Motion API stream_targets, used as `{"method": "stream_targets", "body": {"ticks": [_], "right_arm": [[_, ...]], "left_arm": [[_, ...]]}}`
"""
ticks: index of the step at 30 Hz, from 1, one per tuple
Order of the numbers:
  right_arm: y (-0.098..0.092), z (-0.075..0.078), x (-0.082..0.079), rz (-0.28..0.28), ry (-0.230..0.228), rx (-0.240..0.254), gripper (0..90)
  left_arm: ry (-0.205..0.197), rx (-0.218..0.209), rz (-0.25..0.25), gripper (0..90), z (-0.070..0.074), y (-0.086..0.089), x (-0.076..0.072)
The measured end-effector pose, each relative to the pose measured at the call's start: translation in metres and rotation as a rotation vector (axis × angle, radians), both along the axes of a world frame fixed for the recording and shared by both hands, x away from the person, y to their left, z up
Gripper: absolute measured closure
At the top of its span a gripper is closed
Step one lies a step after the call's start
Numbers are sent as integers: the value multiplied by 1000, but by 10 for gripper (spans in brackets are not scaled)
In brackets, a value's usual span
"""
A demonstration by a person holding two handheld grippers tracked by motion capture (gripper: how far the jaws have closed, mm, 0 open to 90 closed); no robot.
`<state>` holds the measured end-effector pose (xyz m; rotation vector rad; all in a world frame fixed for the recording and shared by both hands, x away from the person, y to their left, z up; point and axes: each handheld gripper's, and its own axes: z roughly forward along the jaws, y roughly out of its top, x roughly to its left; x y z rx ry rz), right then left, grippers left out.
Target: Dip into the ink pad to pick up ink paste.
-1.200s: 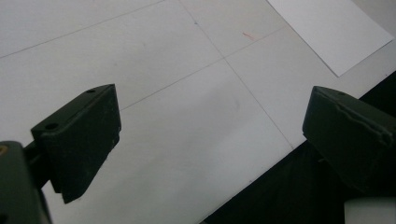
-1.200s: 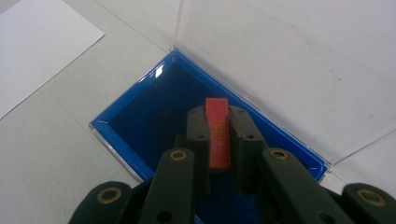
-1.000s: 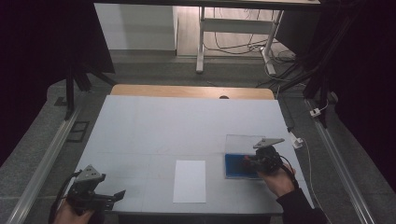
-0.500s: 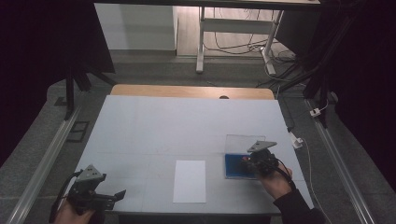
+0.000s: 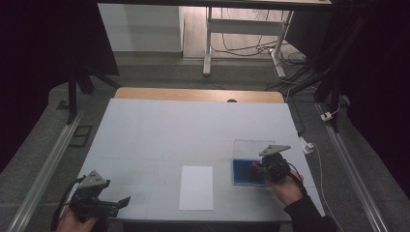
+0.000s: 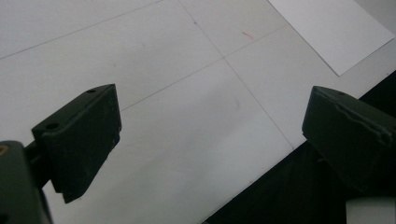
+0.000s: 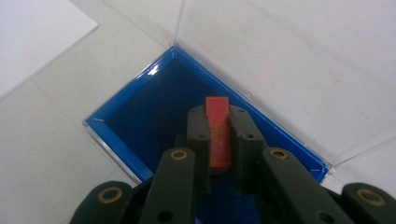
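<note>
A shallow blue-lined box [image 5: 241, 172] [image 7: 149, 107] lies on the white table at the right. Its clear lid [image 5: 249, 147] stands open behind it. My right gripper [image 5: 257, 167] [image 7: 218, 116] hovers over the blue inside, shut on a thin flat red piece [image 7: 218, 135] that stands upright between the jaws. I cannot tell whether the piece touches the blue lining. A white sheet of paper [image 5: 196, 187] [image 6: 331, 32] lies near the front middle. My left gripper [image 5: 124, 203] [image 6: 210, 126] is at the front left corner, open, with only bare table between its jaws.
The table's front edge [image 6: 261, 177] runs right under the left gripper. A wooden strip [image 5: 198, 94] borders the far side. A white cable and plug [image 5: 307, 146] lie off the table's right edge. Metal rails [image 5: 46, 169] flank the table.
</note>
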<state>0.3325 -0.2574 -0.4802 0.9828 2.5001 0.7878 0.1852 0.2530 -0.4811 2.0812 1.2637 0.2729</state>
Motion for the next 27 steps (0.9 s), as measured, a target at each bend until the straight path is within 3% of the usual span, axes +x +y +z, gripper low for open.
{"method": "stream_targets", "body": {"ticks": [2,6,8,16,27], "right_arm": [[2,0,-2,2,-10,-18,809],[-9,-1,4,-24,39,75,809],[-12,-2,6,-31,50,98,808],[-5,0,2,-14,17,46,806],[-9,7,1,-21,5,111,803]], "left_arm": [[1,0,-1,49,0,0,0],[1,-3,-1,50,0,0,0],[1,-6,0,49,0,1,0],[4,-14,3,49,0,2,0],[6,-21,9,48,0,3,-1]]}}
